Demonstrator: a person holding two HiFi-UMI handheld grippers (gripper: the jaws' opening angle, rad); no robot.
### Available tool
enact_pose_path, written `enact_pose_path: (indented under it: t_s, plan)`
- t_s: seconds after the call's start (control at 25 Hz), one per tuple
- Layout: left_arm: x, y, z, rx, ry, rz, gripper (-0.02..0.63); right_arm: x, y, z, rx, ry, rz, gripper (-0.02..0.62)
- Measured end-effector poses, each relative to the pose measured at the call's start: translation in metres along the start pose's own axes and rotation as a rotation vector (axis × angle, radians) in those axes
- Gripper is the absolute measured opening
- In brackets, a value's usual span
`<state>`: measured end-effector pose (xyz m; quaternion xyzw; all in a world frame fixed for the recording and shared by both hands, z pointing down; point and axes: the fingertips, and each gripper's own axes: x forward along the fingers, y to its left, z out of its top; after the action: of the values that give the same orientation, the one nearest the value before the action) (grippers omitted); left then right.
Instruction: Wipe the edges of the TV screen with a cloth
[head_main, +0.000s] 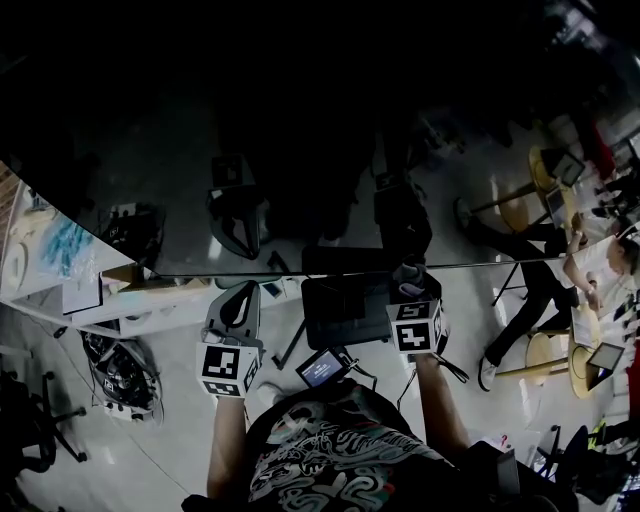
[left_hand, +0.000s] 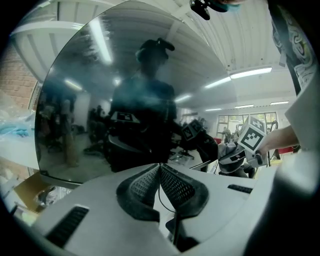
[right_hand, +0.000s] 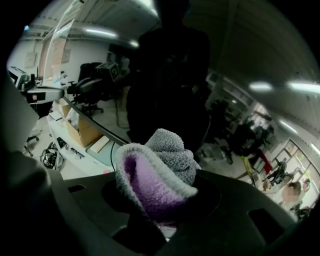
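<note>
The TV screen (head_main: 300, 130) is a large dark glossy pane filling the upper head view; its lower edge (head_main: 330, 269) runs across the middle. My right gripper (head_main: 410, 276) is at that lower edge, shut on a grey and purple cloth (right_hand: 160, 172) that bulges out between its jaws toward the screen (right_hand: 210, 70). My left gripper (head_main: 237, 296) hangs just below the edge further left, its ribbed pads (left_hand: 172, 185) pressed together with nothing between them, facing the screen (left_hand: 125, 95). The right gripper (left_hand: 235, 156) shows in the left gripper view at the right.
A cardboard box (right_hand: 82, 131) and a white shelf (head_main: 150, 297) sit under the screen's left part. Cables (head_main: 120, 375) lie on the floor at left. A black panel (head_main: 345, 310) sits between the grippers. Seated people and round stools (head_main: 545, 355) are at right.
</note>
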<state>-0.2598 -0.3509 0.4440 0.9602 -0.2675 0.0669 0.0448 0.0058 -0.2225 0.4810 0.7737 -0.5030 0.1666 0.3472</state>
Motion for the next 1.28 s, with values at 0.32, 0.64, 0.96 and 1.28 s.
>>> enact_pose_path:
  t_s: [0.32,0.64,0.96,1.28]
  plan:
    - [-0.011,0.007,-0.004,-0.002,0.004,-0.002,0.018,0.000,0.015,0.004,0.002,0.003,0.022,0.207]
    - [-0.020,0.015,-0.003,-0.003,-0.006,-0.008,0.018,-0.001,0.033,0.011,-0.007,-0.004,0.036,0.207]
    - [-0.025,0.019,-0.005,-0.003,-0.007,-0.011,0.018,-0.001,0.042,0.018,-0.014,-0.006,0.039,0.207]
    - [-0.026,0.021,-0.003,0.004,-0.013,-0.036,0.017,-0.003,0.059,0.024,-0.010,-0.004,0.052,0.207]
